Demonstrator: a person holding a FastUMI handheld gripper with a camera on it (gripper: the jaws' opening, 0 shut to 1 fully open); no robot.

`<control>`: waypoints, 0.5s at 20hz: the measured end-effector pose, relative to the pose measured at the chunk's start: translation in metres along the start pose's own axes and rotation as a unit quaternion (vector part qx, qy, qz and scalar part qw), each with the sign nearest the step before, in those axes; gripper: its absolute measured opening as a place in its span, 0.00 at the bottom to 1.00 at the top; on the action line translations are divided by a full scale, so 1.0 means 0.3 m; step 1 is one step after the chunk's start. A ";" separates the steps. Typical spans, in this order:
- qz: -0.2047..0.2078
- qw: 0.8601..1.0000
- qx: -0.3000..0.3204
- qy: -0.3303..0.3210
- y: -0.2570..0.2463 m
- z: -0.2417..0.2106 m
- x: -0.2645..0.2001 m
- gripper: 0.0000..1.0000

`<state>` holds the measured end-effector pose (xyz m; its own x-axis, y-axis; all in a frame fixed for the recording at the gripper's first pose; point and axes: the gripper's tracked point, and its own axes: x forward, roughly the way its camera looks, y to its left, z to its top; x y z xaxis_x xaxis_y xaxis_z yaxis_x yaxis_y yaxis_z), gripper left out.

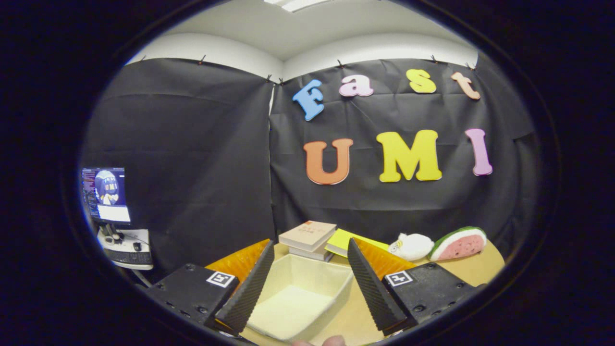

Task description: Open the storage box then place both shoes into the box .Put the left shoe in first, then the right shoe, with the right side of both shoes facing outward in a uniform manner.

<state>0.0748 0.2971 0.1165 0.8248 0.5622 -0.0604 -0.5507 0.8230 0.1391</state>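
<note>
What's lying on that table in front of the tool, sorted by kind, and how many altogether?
Open box, between the fingers of the open hand-held gripper: 1
Books, stacked beyond the box: 2
Yellow sheet beside the books: 1
White plush toy: 1
Watermelon-slice toy: 1
Total: 6

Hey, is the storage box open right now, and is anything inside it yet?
Open and empty: the storage box between the open gripper fingers shows no lid on top and a bare floor.
</note>
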 end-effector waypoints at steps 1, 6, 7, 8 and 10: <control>-0.011 1.000 0.005 0.003 -0.054 -0.014 -0.032 0.98; -0.090 0.995 -0.026 0.028 -0.311 -0.103 -0.186 0.99; -0.101 0.993 -0.036 0.038 -0.347 -0.133 -0.212 0.99; -0.111 0.992 -0.044 0.049 -0.383 -0.163 -0.231 0.99; -0.133 0.988 -0.035 0.070 -0.455 -0.234 -0.264 0.99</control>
<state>0.0756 0.1460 0.0329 0.9183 0.3279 -0.2219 -0.3293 0.9437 0.0319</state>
